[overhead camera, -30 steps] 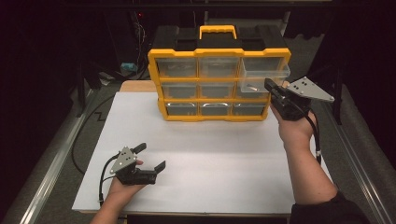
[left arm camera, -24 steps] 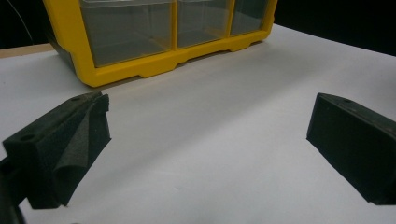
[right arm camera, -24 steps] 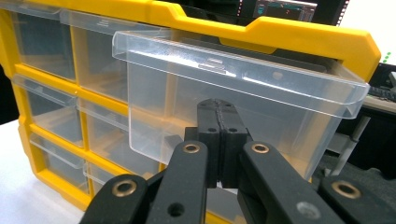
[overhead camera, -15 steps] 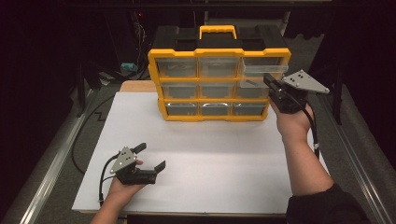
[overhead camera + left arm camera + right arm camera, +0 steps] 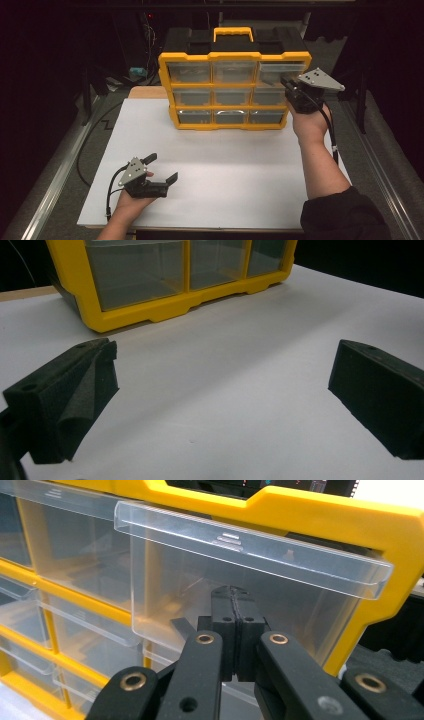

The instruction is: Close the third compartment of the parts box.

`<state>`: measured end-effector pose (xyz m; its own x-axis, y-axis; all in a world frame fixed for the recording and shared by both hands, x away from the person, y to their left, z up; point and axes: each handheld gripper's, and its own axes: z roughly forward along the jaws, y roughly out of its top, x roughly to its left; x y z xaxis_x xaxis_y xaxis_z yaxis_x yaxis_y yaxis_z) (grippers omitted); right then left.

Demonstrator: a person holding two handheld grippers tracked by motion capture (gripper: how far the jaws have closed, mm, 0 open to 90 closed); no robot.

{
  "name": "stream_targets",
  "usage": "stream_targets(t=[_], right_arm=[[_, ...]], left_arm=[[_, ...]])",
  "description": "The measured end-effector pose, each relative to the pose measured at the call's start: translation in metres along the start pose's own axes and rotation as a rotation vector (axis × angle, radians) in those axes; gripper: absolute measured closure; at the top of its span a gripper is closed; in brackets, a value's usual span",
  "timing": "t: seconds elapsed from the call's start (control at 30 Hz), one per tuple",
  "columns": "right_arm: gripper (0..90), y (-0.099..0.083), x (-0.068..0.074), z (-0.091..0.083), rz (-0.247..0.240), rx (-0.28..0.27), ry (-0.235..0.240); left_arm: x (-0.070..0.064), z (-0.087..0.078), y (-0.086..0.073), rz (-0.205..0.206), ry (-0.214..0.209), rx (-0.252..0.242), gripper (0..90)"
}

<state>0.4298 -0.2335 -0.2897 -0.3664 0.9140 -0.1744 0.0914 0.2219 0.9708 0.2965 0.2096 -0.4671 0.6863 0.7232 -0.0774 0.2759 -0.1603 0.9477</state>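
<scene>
The clear plastic drawer (image 5: 240,605), top right in the yellow-framed organiser cabinet (image 5: 235,56), is met by the right gripper (image 5: 234,630), jaws pressed together; light, slippery, best held by its lip.

A white sheet (image 5: 225,165) covers the middle of the high view, lying flat on a grey table (image 5: 60,200). At 11 o'clock a strip of wooden board (image 5: 147,92) shows past the sheet's far edge, touching it; the same strip (image 5: 25,292) shows at 10 o'clock in the left gripper view, beyond the sheet (image 5: 225,370). A metal rail (image 5: 52,187) runs along the table's edge at 8 o'clock and another (image 5: 392,187) at 4 o'clock. A black cable (image 5: 92,135) snakes over the table at 9 o'clock, just beside the sheet. Farther back at 11 o'clock sits a small teal object (image 5: 136,73), too dim to identify, with a red light (image 5: 148,16) above it in the dark.
</scene>
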Motion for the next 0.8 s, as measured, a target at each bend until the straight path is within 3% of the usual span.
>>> stream_targets(t=[0.53, 0.8], right_arm=[[90.0, 0.008, -0.005, 0.021, -0.005, 0.037, -0.033], [90.0, 0.009, -0.001, 0.020, -0.012, 0.041, -0.019]], left_arm=[[0.000, 0.001, 0.000, -0.001, -0.003, 0.000, 0.6], [0.001, 0.000, 0.000, -0.002, -0.004, -0.003, 0.6]])
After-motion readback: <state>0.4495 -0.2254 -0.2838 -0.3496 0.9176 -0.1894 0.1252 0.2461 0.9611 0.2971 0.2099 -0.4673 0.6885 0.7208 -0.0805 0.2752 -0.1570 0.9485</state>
